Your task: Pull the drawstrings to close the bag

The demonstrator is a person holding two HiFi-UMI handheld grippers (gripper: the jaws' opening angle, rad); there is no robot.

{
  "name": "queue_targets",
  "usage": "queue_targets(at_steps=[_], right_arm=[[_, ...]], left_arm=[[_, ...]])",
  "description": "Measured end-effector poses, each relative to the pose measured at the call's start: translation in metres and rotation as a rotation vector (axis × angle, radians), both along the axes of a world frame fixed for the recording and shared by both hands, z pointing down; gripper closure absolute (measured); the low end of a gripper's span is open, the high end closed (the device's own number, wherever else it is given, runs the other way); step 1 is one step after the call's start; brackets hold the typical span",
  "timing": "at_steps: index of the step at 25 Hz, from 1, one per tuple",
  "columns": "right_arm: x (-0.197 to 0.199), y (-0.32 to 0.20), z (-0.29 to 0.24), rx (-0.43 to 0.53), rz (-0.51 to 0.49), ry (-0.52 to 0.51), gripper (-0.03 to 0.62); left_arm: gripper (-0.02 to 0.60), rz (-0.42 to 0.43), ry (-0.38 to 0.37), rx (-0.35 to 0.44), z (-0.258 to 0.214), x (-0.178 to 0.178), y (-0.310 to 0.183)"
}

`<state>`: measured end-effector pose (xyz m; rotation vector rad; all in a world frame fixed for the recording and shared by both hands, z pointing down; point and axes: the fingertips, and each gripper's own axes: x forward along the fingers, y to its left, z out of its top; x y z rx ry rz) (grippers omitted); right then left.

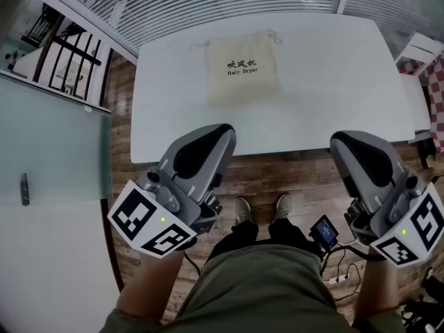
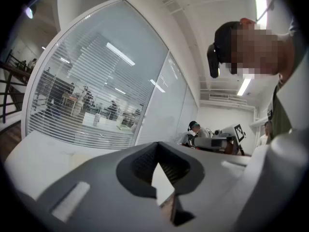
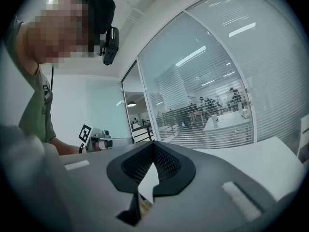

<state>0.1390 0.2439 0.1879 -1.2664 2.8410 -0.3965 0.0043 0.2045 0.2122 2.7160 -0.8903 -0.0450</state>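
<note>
A beige drawstring bag (image 1: 244, 71) printed "Hair Dryer" lies flat at the far middle of the white table (image 1: 333, 82), mouth pointing away from me. Its cords trail out at the top left corner (image 1: 200, 46) and the top right corner (image 1: 275, 37). My left gripper (image 1: 220, 133) and right gripper (image 1: 340, 141) are held near my body, short of the table's near edge and well apart from the bag. Both point toward the table with jaws pressed together and nothing between them. In the left gripper view (image 2: 157, 146) and the right gripper view (image 3: 153, 146) the jaws meet at their tips.
Wooden floor (image 1: 291, 175) shows between the table and my shoes (image 1: 262, 208). A small screen device (image 1: 324, 232) with cables sits by my right foot. A frosted glass partition (image 1: 48, 144) runs along the left, a blinded glass wall stands behind the table, and white furniture (image 1: 422, 50) stands at the right.
</note>
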Motion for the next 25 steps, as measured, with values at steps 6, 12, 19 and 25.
queue_targets(at_steps=[6,12,19,25], right_arm=[[-0.019,-0.005,-0.022,0.012,-0.007,-0.021,0.586],[-0.020,-0.006,-0.025,0.016,-0.001,0.000,0.586],[-0.003,-0.002,-0.006,0.010,0.048,0.008,0.586],[0.007,0.000,0.002,0.003,0.048,0.008,0.586]], left_arm=[[0.581,0.018,-0.032,0.033,-0.014,0.001,0.003],[0.581,0.017,-0.022,0.021,-0.010,0.000,0.007],[0.581,0.050,-0.048,0.038,0.006,0.008,0.018],[0.581,0.053,-0.065,0.045,0.011,0.023,0.019]])
